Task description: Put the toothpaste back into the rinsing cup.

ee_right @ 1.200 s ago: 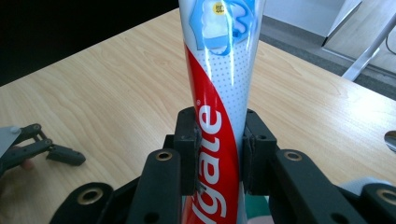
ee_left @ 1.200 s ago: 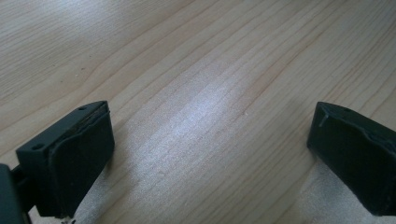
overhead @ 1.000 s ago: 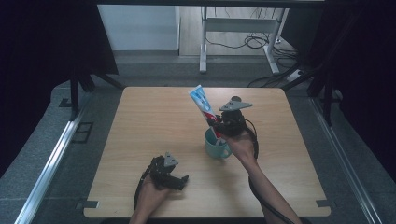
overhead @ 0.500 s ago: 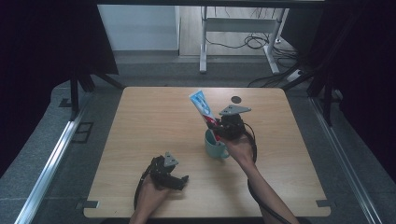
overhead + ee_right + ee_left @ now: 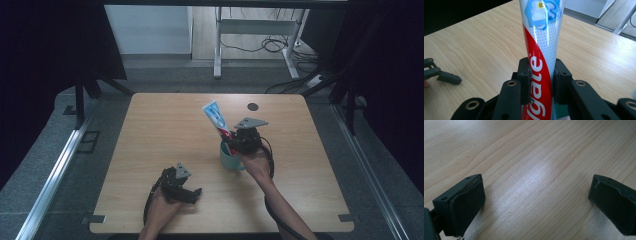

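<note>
The right tool (image 5: 235,142) is clamped on a toothpaste tube (image 5: 218,119), its two black pads pressed against the tube's red-and-white lower part, as the right gripper view shows (image 5: 541,82); the tube (image 5: 541,37) rises away from that tool at a slant, its flat blue-and-white end highest and leaning toward the far left of the tabletop (image 5: 165,125); the tube's lower end is hidden behind the tool and the rim of a teal mug (image 5: 228,156), so whether it reaches inside the mug cannot be told; the mug stands directly beneath the right tool, its handle on the side toward the person, just by the right hand (image 5: 256,162); a small dark round mark (image 5: 252,106) lies on the tabletop beyond the right tool, well apart from it.

The left tool (image 5: 194,192) rests low near the tabletop's near edge, well apart from the mug and to its near left; its jaws stand wide with nothing between them, only bare wood grain (image 5: 534,177) seen past them in the left gripper view; in the right gripper view it appears at the left edge (image 5: 441,72), lying close to the wood.
</note>
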`<state>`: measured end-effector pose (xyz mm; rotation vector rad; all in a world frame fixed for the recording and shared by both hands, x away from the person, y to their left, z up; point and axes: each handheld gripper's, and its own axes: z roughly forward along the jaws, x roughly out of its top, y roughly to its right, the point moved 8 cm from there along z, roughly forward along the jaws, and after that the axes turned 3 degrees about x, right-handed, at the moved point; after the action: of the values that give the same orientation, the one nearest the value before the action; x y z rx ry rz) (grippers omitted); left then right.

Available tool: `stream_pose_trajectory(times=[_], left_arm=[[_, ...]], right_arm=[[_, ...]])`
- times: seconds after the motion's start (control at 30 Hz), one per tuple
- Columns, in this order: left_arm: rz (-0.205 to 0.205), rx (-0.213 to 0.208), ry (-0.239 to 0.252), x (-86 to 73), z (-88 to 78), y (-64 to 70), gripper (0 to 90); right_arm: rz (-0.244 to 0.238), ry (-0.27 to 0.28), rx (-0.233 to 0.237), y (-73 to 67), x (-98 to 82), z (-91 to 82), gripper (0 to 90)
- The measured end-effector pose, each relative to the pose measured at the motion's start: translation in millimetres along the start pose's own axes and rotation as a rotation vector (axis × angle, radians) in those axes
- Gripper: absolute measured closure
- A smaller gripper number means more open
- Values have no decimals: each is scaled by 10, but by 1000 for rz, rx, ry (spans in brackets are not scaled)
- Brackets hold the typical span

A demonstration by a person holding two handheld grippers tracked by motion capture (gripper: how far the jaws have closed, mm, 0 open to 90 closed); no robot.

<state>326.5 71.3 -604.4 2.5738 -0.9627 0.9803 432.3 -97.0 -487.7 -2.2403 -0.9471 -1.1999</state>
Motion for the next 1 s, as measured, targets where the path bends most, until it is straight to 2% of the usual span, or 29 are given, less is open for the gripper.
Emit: stream_pose_trajectory(times=[0.53, 1.0], left_arm=[[-1, 0, 1, 0, 1, 1, 5], [0, -1, 1, 0, 1, 1, 5]], right_arm=[[13, 25, 13, -2, -99, -30, 705], [19, 18, 32, -3, -168, -73, 690]])
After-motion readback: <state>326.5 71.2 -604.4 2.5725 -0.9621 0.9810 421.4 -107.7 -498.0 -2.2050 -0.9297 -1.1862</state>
